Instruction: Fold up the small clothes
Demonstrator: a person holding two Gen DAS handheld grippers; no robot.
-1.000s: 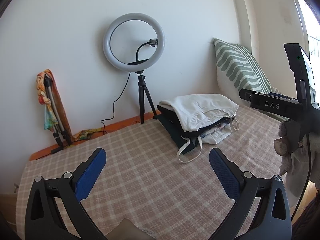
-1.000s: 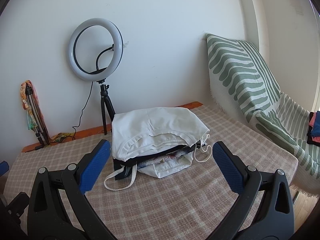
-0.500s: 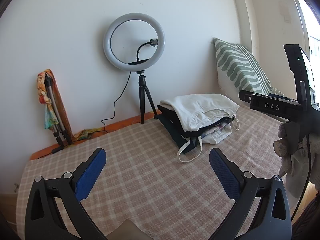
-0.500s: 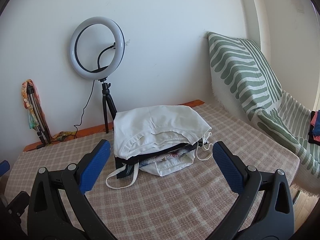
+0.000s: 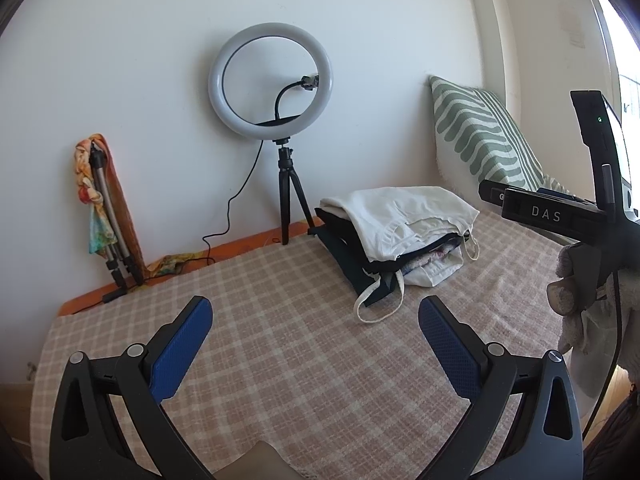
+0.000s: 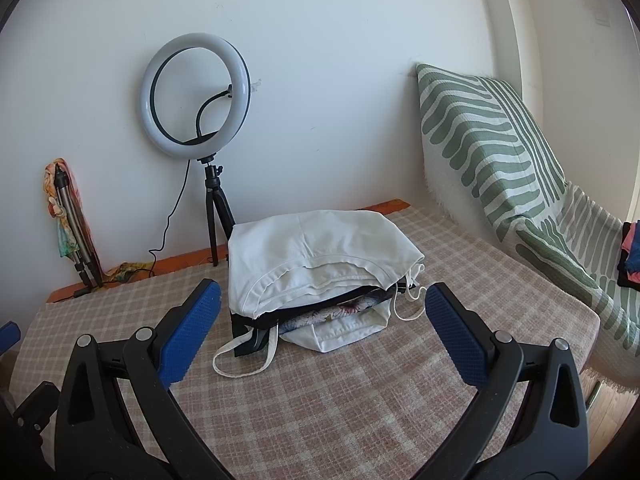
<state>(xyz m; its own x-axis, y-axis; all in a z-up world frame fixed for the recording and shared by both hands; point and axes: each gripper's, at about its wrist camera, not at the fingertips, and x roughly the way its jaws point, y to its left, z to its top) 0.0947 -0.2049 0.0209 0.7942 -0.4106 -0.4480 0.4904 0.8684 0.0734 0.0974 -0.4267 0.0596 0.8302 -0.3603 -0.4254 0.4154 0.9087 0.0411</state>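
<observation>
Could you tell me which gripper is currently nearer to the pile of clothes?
Right. The right gripper hovers open just before the pile of clothes; the left gripper, also open, sits farther back and to its left.

Both wrist views low over the checked bed, wall-facing, sharing the clothes pile.

The bed cover is a woven checked cloth with a coarse, matt weave, and the stack of clothes near its far edge is soft matt fabric, the top piece plain white with stitched hems. The right gripper and left gripper are matt black plastic with dimpled blue rubbery pads and small shiny metal pins. The ring light looks like smooth, semi-gloss plastic on a black tripod, and the striped cushion is a ribbed, textured cloth.
</observation>
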